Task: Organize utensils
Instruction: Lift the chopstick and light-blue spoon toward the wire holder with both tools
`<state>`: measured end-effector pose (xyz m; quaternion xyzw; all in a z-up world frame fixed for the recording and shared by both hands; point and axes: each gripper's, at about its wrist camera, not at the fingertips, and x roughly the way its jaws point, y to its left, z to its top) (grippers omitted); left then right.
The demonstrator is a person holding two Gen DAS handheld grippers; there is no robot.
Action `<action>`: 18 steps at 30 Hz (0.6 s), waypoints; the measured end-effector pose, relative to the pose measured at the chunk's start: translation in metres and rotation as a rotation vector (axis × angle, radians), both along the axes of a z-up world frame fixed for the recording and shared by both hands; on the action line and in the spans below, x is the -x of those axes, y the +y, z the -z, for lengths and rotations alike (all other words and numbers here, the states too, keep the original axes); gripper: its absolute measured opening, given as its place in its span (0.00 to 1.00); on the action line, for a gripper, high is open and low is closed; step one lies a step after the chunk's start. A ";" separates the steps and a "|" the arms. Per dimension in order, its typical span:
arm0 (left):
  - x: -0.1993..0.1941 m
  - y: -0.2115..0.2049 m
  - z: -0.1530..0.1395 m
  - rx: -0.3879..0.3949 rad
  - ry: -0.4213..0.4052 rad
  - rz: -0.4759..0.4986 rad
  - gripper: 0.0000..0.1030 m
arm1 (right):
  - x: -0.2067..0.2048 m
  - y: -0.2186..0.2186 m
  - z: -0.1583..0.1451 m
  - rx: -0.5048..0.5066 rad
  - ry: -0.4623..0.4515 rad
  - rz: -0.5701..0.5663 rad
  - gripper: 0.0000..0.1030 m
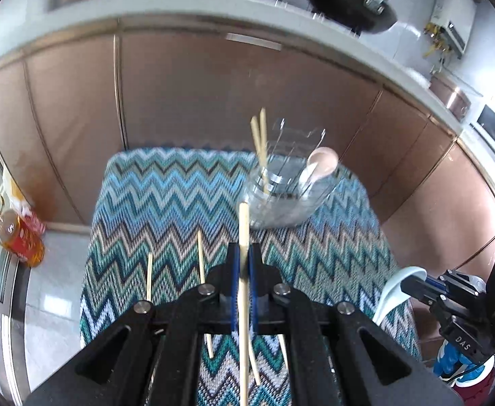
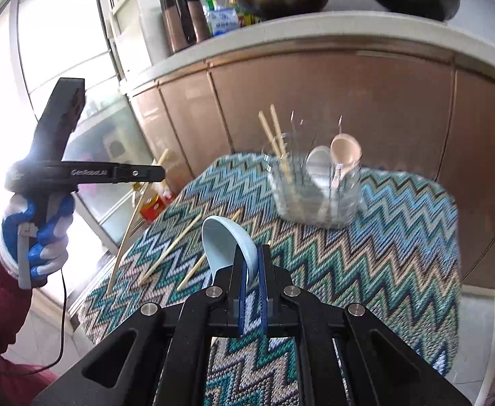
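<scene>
Clenched on a single wooden chopstick (image 1: 244, 270), the left claw (image 1: 244, 253) is held above a zigzag-patterned mat (image 1: 166, 189); the stick is pinched between the blue pads and runs lengthwise through the jaws, its tip projecting toward a clear jar (image 1: 283, 189). Loose chopsticks (image 1: 200, 257) are seen lying on the mat below the claw, left of the held stick. At the far side of the mat, the jar is seen upright, with two chopsticks (image 1: 260, 142) leaning in its left part and a pink spoon (image 1: 321, 164) in its right part. Further right, the right claw (image 2: 252, 260) is clenched on a pale blue spoon (image 2: 225, 240), gripped by its bowl rim, with the bowl turned up and to the left. A gloved hand (image 2: 39, 233) is seen holding the left claw's handle at the left edge of the right wrist view.
</scene>
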<state>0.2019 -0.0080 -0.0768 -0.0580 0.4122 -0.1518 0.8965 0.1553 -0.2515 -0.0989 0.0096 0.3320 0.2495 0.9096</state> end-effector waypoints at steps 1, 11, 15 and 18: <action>0.002 -0.001 -0.008 0.010 -0.032 -0.004 0.04 | -0.001 0.000 -0.005 0.005 -0.017 0.012 0.06; -0.012 -0.017 -0.075 0.118 -0.290 -0.054 0.04 | -0.029 -0.002 -0.058 0.033 -0.229 0.159 0.06; -0.033 -0.026 -0.091 0.171 -0.377 -0.095 0.04 | -0.050 -0.009 -0.070 0.026 -0.311 0.221 0.06; -0.054 -0.033 -0.093 0.218 -0.419 -0.139 0.04 | -0.071 -0.014 -0.072 0.039 -0.371 0.276 0.06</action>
